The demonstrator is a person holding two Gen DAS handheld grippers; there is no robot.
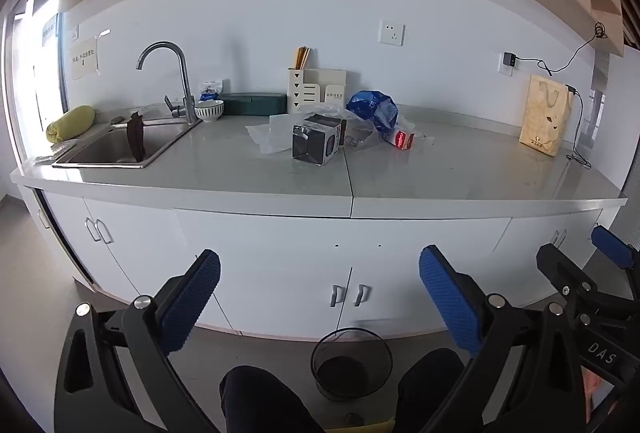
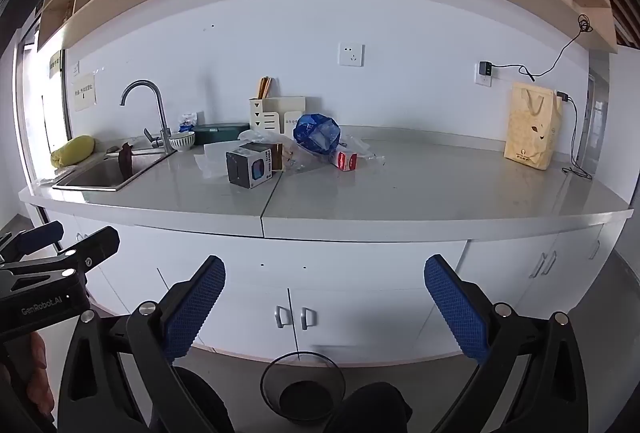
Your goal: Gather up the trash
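Trash lies in a heap mid-counter: a dark cardboard box [image 1: 318, 145] [image 2: 251, 168], a crumpled blue plastic bag [image 1: 374, 110] [image 2: 317, 133], a small red-and-white carton [image 1: 403, 140] [image 2: 346, 161] and clear plastic wrap [image 1: 272, 137] [image 2: 208, 163]. A black mesh waste bin [image 1: 351, 363] [image 2: 302, 387] stands on the floor below, in front of the cabinets. My left gripper [image 1: 320, 293] is open and empty, well short of the counter. My right gripper [image 2: 325, 297] is likewise open and empty, beside the left one.
A sink [image 1: 116, 147] with a tap [image 1: 166, 73] is at the counter's left, with a bowl [image 1: 209, 110] and a yellow cloth [image 1: 70, 123]. A utensil rack [image 1: 314, 89] stands at the wall, a paper bag [image 1: 546, 115] and a cable at the right. The person's dark knees flank the bin.
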